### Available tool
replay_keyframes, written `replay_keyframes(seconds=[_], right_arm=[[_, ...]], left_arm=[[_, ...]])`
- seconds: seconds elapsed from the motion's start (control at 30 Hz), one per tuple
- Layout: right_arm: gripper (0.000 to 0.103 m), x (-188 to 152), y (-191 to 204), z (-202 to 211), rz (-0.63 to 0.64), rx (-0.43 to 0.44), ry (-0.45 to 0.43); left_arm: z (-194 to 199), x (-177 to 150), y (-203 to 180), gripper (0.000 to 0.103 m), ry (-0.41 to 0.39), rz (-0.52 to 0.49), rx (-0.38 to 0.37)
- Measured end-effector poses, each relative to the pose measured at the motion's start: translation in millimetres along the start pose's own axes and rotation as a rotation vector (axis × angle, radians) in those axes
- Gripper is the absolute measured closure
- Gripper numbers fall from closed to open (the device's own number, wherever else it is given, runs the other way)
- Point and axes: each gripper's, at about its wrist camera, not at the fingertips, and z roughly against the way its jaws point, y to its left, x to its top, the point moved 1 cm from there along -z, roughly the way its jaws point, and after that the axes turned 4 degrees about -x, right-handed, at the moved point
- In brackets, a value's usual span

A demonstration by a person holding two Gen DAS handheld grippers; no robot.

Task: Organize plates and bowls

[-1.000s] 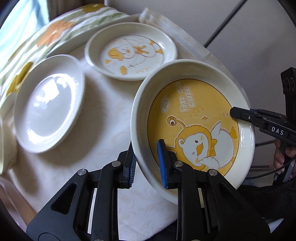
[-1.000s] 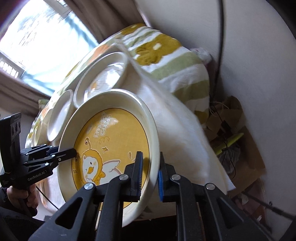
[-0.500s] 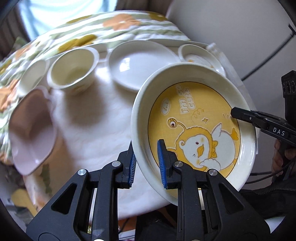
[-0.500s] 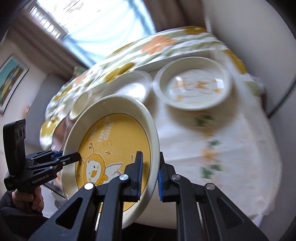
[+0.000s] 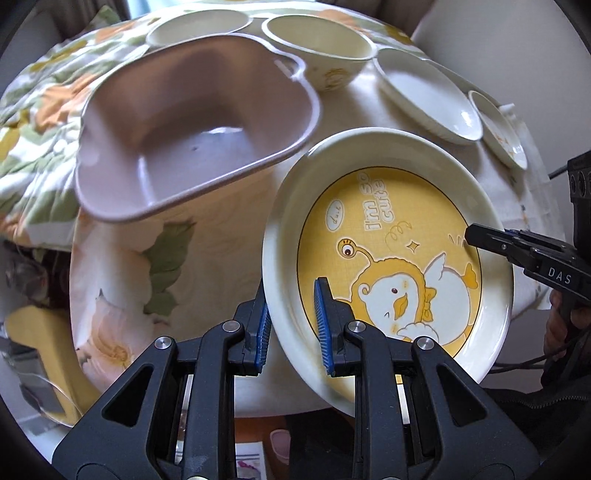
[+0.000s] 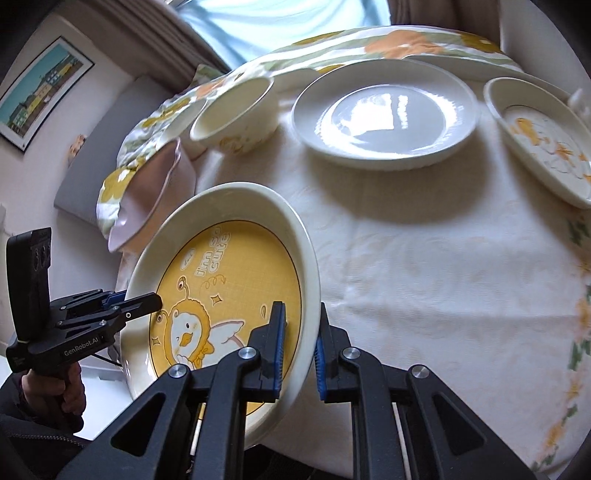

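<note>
A cream plate with a yellow duck cartoon hangs tilted over the table's near edge, held by both grippers. My left gripper is shut on its left rim. My right gripper is shut on the opposite rim. Each gripper also shows in the other's view: the right gripper at the right, the left gripper at the left with a hand under it. A pink basin stands just beyond the plate's left side.
On the flowered tablecloth stand a cream bowl, a plain white plate and a small duck plate. Another cream bowl sits behind the basin. A wall rises at the right.
Both grippers have carried the duck plate leftward along the table, from in front of the white plates to beside the pink basin, rolling as they went. Their grip stayed the same.
</note>
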Motion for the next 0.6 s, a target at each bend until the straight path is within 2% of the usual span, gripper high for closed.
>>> replay_keyframes(seconds=[0.27,0.6], right_arm=[[0.09,-1,8,-16,0.016,0.011,-0.034],[0.09,-3,10,-11,0.049,-0.051,-0.019]], left_arm=[[-6,-1,10,0.085,-0.068,0.017,0.006],[-5,-7,8,0.084,-0.077,-0.004,0.035]])
